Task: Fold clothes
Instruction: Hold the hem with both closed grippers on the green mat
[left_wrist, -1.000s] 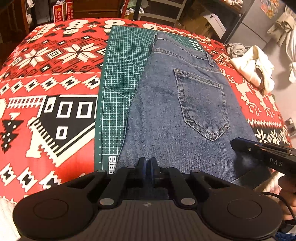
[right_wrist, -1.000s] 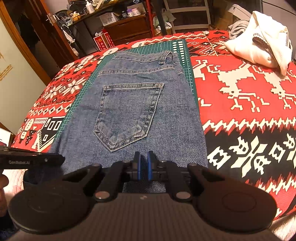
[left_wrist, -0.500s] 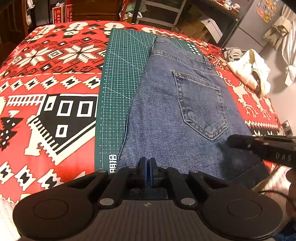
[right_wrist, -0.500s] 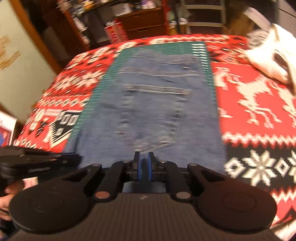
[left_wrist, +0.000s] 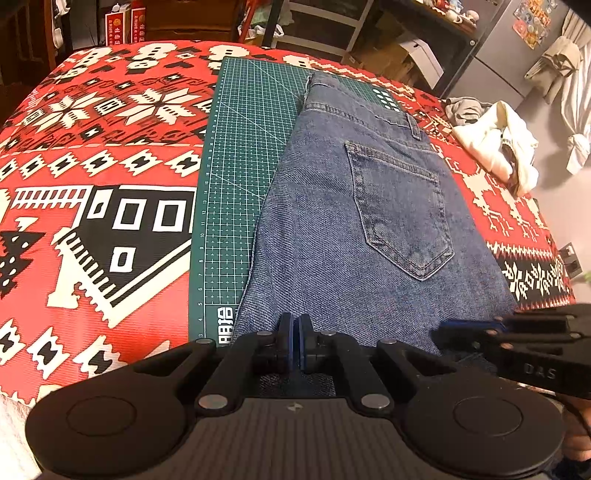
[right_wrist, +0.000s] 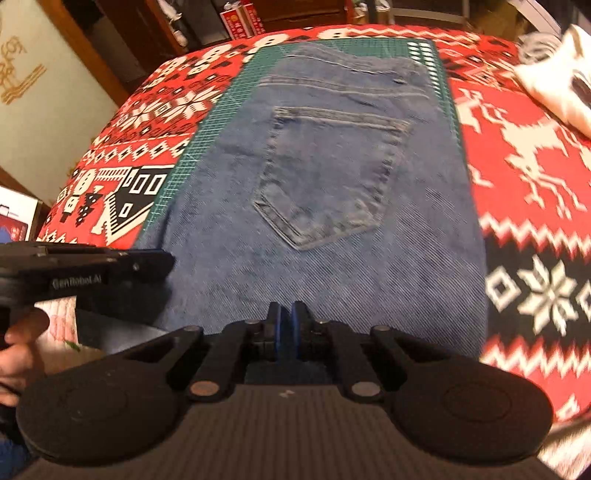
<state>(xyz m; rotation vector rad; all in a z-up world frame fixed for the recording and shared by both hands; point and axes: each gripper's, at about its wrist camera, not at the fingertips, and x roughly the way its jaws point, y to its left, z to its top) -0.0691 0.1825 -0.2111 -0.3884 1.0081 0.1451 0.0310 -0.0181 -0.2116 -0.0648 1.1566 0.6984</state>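
Both hand-held grippers sit at the jeans' near edge: the left hand-held gripper (left_wrist: 295, 334) has its blue pads together, seemingly pinching denim at 6 o'clock, and the right hand-held gripper (right_wrist: 285, 321) is likewise closed on the fabric. Folded jeans (left_wrist: 369, 236) lie pocket-up on a green cutting mat (left_wrist: 240, 155) over a red patterned cloth (left_wrist: 92, 155). A white garment (left_wrist: 498, 147) lies at 2 o'clock.

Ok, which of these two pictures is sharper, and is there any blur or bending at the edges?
Left wrist view: sharp, the jeans stitching and the green mat grid read clearly; fisheye bends the mat's edges. Right wrist view: motion blur smears the jeans pocket and the red blanket; same fisheye bowing. Both: warm, dim indoor light, no strong glare.
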